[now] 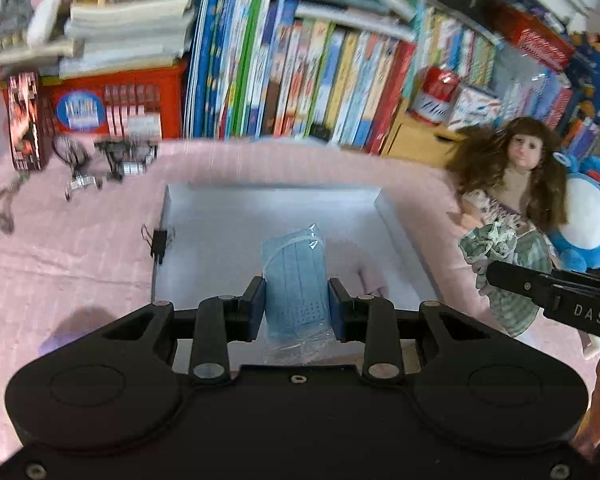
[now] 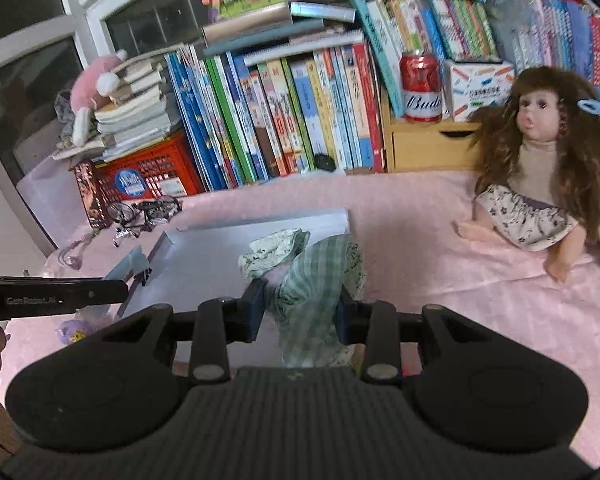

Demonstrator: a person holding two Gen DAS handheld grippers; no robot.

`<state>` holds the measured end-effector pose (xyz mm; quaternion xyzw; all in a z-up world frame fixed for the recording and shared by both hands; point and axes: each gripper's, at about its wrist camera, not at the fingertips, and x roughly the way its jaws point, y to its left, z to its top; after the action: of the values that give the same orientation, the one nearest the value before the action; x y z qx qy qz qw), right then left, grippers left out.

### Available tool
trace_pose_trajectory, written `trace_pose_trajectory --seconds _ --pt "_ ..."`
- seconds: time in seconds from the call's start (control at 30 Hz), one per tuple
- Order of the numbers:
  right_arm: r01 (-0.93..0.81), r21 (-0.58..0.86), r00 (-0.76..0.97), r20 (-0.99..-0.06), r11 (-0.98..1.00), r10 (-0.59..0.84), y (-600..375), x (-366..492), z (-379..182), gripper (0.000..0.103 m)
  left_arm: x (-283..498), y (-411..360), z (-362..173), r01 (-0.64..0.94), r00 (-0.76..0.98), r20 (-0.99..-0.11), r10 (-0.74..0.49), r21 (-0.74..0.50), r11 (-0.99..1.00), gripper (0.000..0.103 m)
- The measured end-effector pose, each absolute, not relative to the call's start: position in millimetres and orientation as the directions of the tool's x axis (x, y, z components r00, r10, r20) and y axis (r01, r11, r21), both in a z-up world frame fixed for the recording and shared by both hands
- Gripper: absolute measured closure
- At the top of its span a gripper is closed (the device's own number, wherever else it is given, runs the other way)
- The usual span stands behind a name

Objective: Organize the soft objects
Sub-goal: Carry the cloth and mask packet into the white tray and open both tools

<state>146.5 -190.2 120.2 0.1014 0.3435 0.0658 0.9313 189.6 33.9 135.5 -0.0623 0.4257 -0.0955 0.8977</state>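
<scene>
Left gripper clamped on bagged blue masks, "DAS"-lettered right gripper on green checked cloth.

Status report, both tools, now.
Left tool shut on bagged mask. Right tool shut on green cloth. Grey tray ahead, unobstructed.

The setting is a home, likely a child's room. Evidence: a row of children's books, a long-haired doll, a blue plush toy, a pink cloth-covered surface, and a window.
</scene>
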Motion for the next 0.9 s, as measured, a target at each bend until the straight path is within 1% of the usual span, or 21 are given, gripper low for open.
trace_pose_trajectory --seconds 0.17,0.37,0.5,0.67,0.77,0.9 --pt "-0.037 0.217 0.713 -0.678 0.975 0.178 -180.1 178.0 111.0 0.063 226.2 41.4 114.2 0.072 0.541 -0.809 -0.228 -0.226 0.971 0.072" --pt "0.000 0.197 0.665 -0.732 0.980 0.147 -171.1 209.7 92.2 0.063 258.3 44.5 92.7 0.037 0.520 -0.838 -0.166 -0.172 0.984 0.072" --pt "0.019 0.181 0.629 -0.767 0.983 0.129 -165.7 227.0 77.8 0.063 273.4 46.8 77.4 0.011 0.481 -0.864 -0.149 -0.164 0.986 0.072" --pt "0.024 0.164 0.598 -0.793 0.986 0.117 -159.5 239.1 64.5 0.063 284.7 44.6 61.1 -0.012 0.442 -0.888 -0.125 -0.145 0.989 0.072" --pt "0.027 0.169 0.578 -0.807 0.985 0.123 -157.7 245.6 57.4 0.063 290.5 44.3 51.2 -0.032 0.411 -0.901 -0.137 -0.165 0.986 0.072" --pt "0.029 0.170 0.557 -0.821 0.985 0.125 -157.8 250.6 50.6 0.063 294.2 42.0 43.1 -0.030 0.397 -0.908 -0.132 -0.157 0.987 0.072"
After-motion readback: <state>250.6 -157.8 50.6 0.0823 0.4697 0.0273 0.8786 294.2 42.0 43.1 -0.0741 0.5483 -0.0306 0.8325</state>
